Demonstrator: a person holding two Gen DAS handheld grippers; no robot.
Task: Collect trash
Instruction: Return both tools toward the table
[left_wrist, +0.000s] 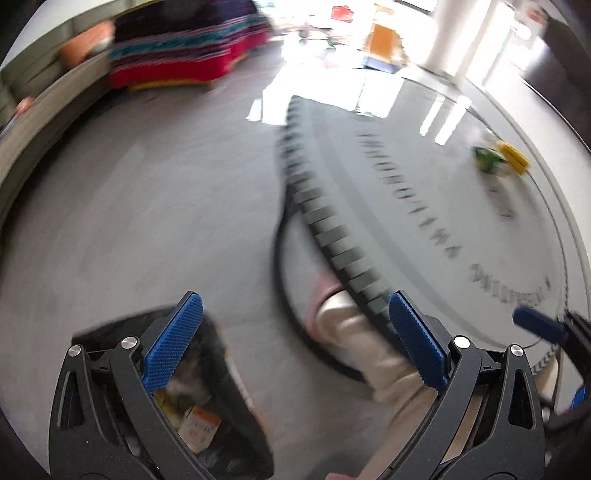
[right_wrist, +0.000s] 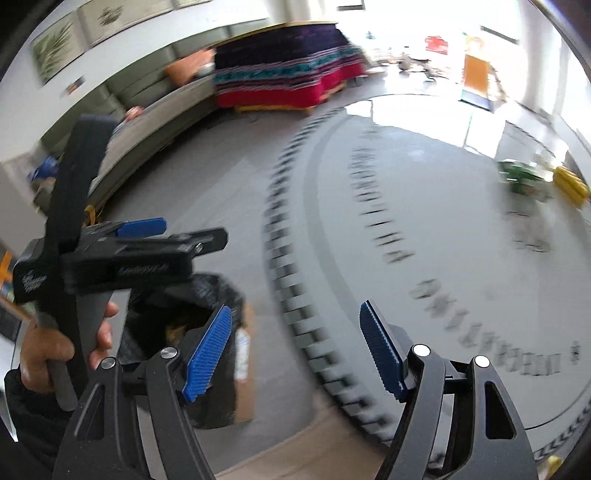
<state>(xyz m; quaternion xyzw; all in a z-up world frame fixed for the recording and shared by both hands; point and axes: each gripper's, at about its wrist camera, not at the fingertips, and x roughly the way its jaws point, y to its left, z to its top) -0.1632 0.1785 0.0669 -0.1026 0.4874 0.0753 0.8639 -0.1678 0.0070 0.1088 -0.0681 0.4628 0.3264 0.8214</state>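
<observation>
With both our left gripper (left_wrist: 295, 341) and right gripper (right_wrist: 295, 356) spread empty beside the round table (right_wrist: 424, 229), we risk overreaching and knocking the green-and-yellow wrappers (right_wrist: 539, 181) off its far edge instead of reaching the bin (right_wrist: 207, 295).

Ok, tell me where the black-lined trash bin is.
The black-lined trash bin sits on the grey floor, lower left in both views, left of the round table.

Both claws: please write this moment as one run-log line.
left claw: open, empty | right claw: open, empty | trash bin: floor | green and yellow trash: table
</observation>
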